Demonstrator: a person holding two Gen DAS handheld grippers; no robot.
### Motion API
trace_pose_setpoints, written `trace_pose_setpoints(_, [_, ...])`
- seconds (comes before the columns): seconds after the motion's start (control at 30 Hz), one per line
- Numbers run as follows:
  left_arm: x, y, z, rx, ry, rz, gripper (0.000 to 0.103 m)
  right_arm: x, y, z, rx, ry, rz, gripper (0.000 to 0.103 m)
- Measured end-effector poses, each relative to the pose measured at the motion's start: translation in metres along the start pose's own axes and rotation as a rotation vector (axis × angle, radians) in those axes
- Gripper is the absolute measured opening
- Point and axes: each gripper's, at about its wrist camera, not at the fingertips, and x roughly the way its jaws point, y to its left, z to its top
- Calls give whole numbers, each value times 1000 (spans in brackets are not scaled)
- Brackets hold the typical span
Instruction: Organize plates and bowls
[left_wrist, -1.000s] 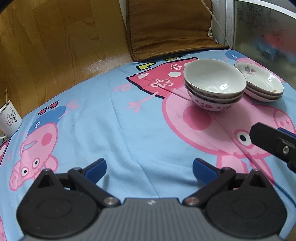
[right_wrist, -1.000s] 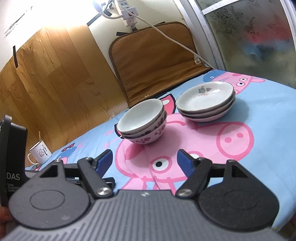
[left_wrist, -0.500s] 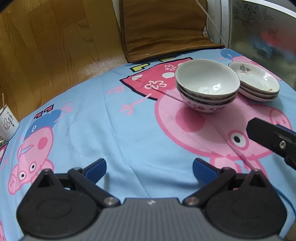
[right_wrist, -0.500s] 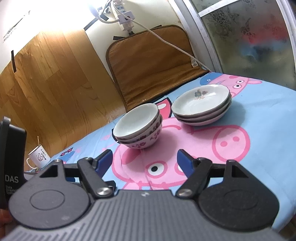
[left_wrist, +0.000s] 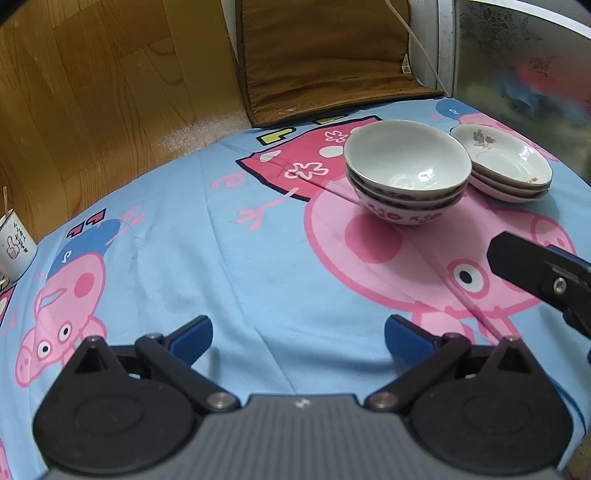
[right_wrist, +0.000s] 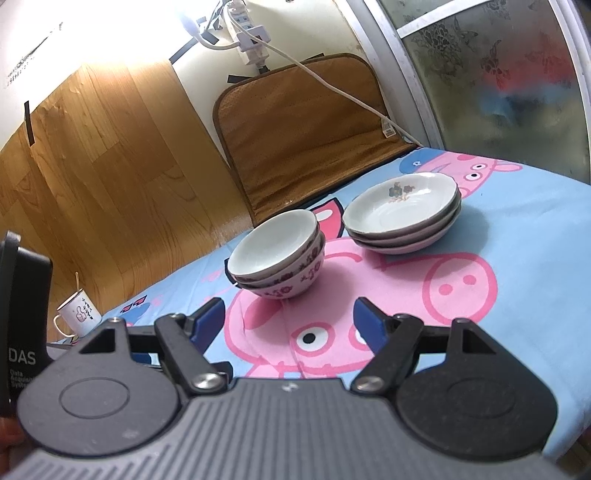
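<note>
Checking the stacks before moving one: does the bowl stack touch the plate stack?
Apart. The right wrist view shows a strip of cloth between the bowl stack and the plate stack.

Three white bowls (left_wrist: 406, 173) with a dark flowered band sit nested upright on the cartoon-pig tablecloth (left_wrist: 229, 258), just beside a stack of three shallow flower-printed plates (left_wrist: 506, 166).
</note>
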Motion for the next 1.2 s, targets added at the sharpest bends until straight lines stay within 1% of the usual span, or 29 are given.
trace_pose_setpoints(0.3, [-2, 0, 0, -3, -6, 0, 103, 0, 0, -1, -2, 4, 4, 79])
trace_pose_setpoints(0.43, [-2, 10, 2, -56, -16, -46, 103, -1, -3, 4, 11, 0, 2, 78])
trace_pose_setpoints(0.53, [1, 16, 3, -101, -23, -54, 103, -1, -5, 7, 10, -9, -2, 78])
trace_pose_setpoints(0.67, [10, 20, 1, -102, -5, -44, 103, -1, -6, 7, -2, -20, -8, 78])
trace_pose_setpoints(0.7, [13, 21, 0, -105, 6, -50, 103, 0, -6, 7, -3, -18, -7, 78])
trace_pose_setpoints(0.8, [15, 23, -1, -103, 2, -68, 103, 4, -7, 7, -7, -6, 0, 78])
trace_pose_setpoints(0.83, [15, 23, 0, -91, 0, -89, 101, 6, -7, 8, -8, -2, 2, 76])
trace_pose_setpoints(0.9, [13, 23, 3, -87, -17, -113, 91, 10, -9, 13, -2, 19, 18, 72])
trace_pose_setpoints(0.97, [11, 26, 11, -86, -27, -135, 78, 17, -14, 21, 18, 51, 38, 61])
trace_pose_setpoints(1.0, [10, 29, 17, -98, -33, -151, 75, 21, -17, 27, 29, 71, 48, 58])
trace_pose_setpoints(1.03, [9, 33, 24, -120, -40, -159, 72, 25, -20, 34, 35, 91, 58, 52])
trace_pose_setpoints(1.07, [9, 37, 31, -150, -49, -162, 72, 29, -21, 39, 31, 107, 62, 49])
trace_pose_setpoints(1.13, [8, 47, 45, -223, -82, -179, 72, 39, -22, 53, 14, 146, 65, 48])
trace_pose_setpoints(1.2, [13, 52, 59, -254, -88, -241, 70, 49, -25, 63, 26, 183, 69, 47])
